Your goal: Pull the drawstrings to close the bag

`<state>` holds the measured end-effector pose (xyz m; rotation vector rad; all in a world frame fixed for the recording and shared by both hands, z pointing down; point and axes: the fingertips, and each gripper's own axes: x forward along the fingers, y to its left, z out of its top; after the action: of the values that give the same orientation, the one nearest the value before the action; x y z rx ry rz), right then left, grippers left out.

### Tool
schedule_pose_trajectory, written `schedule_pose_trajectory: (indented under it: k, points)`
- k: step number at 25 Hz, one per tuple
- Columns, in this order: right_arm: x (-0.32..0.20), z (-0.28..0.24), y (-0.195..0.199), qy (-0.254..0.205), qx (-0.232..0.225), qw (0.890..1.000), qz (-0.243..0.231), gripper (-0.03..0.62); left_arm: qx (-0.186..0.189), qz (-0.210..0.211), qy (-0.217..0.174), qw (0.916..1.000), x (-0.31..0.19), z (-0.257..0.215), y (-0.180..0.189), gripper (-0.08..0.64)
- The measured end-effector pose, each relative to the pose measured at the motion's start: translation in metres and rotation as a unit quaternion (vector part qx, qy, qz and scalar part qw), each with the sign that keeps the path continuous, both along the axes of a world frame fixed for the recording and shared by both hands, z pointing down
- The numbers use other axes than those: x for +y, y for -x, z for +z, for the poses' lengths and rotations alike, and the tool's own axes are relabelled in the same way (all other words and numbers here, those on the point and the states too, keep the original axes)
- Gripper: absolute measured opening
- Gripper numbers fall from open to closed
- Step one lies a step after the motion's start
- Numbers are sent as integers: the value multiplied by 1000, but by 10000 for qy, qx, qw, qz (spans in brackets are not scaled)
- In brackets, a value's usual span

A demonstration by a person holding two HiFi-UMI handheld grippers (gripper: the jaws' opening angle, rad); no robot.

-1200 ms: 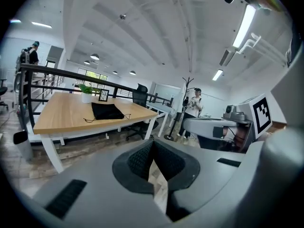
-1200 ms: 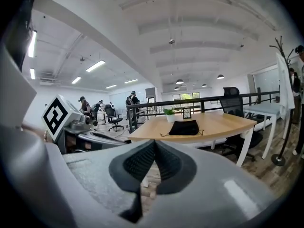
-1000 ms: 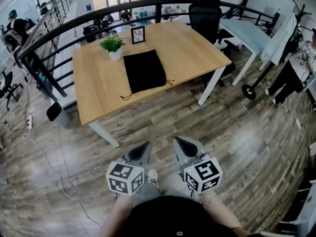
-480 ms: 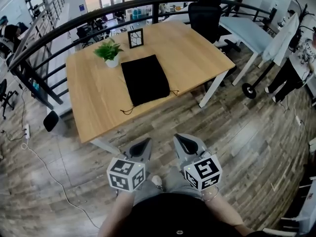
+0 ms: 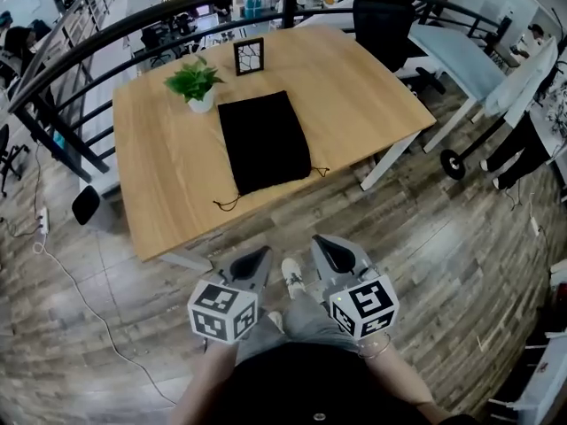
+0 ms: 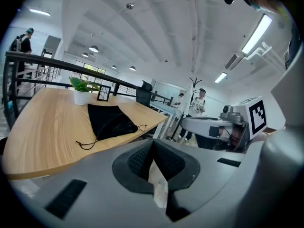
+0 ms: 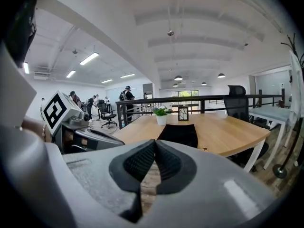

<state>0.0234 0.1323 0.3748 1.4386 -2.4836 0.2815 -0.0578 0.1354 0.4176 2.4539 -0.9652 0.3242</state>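
Observation:
A black drawstring bag [image 5: 262,140] lies flat on the wooden table [image 5: 159,184], its mouth toward me, with one thin cord end [image 5: 227,204] at the near left corner and another [image 5: 319,172] at the near right. The bag [image 6: 108,121] also shows in the left gripper view, and the bag [image 7: 179,135] in the right gripper view. My left gripper [image 5: 257,257] and right gripper [image 5: 321,243] are held close to my body, well short of the table. Both are shut with nothing between the jaws.
A small potted plant [image 5: 195,85] and a black picture frame [image 5: 248,56] stand behind the bag. A black railing [image 5: 80,56] runs behind the table. A black office chair [image 5: 390,16] and a white table [image 5: 461,47] stand at the right. A cable [image 5: 80,282] trails over the wood floor.
The table and bag sit nearer and lower in the head view than before; I have stepped toward them. Both grippers stay shut in front of my body.

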Motion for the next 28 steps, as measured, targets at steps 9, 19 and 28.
schedule_pose_trajectory:
  k: [9,19,28]
  points:
    - [-97,12,-12,115,-30,9992,-374,-1,-36,-449,85,9989,-84,10,-6,14]
    - [-198,32,-19,434,-30,9935,-1048,0,-295,-1062,255,9936,-167,20,-7,14]
    - [-245,40,-35,547,-111,9879,-1450,-1,-474,-1422,320,9882,-211,27,-14,14]
